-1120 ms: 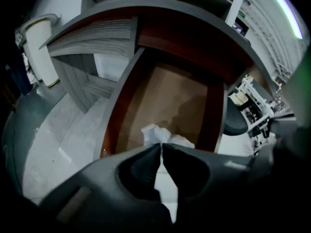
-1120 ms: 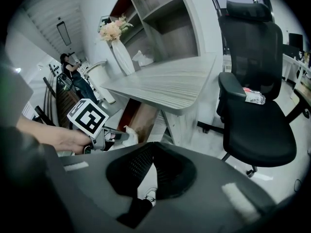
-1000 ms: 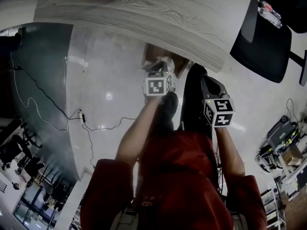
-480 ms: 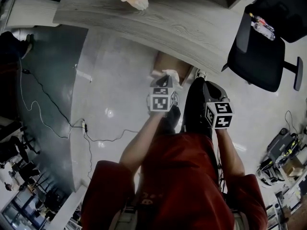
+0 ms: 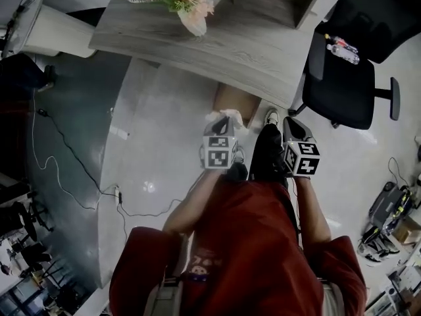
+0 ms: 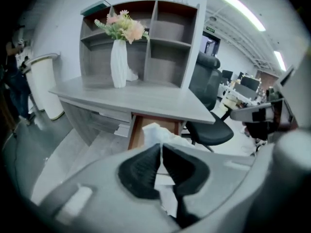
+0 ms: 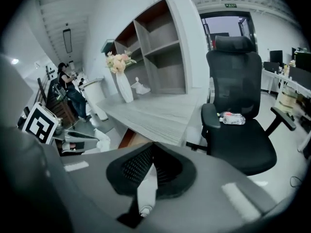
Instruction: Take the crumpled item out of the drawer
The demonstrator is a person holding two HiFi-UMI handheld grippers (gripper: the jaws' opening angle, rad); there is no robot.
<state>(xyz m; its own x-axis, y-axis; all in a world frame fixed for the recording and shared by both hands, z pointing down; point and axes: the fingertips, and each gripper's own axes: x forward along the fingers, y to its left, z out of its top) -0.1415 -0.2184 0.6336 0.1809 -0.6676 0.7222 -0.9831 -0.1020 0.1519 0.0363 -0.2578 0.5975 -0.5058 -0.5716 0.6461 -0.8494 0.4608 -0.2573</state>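
Observation:
My left gripper (image 6: 161,147) is shut on the crumpled white paper (image 6: 154,132), which sticks out past the pads. In the head view the paper (image 5: 224,118) hangs over the floor just in front of the open brown drawer (image 5: 237,103) under the grey desk (image 5: 263,51). The left gripper (image 5: 221,131) is beneath it in that view. The drawer (image 6: 146,126) shows ahead of the paper in the left gripper view. My right gripper (image 7: 153,147) is shut with nothing in it, held to the right by the person's leg (image 5: 293,129). It sees the left gripper's paper (image 7: 100,139).
A black office chair (image 5: 342,78) stands right of the drawer with a water bottle (image 5: 342,48) on its seat. A white vase of flowers (image 5: 193,20) stands on the desk before a shelf unit (image 6: 155,42). A cable (image 5: 79,183) trails over the floor at left.
The left gripper has drawn back from the drawer with the paper in it, toward the person. The head view has lifted, showing more of the desk and chair.

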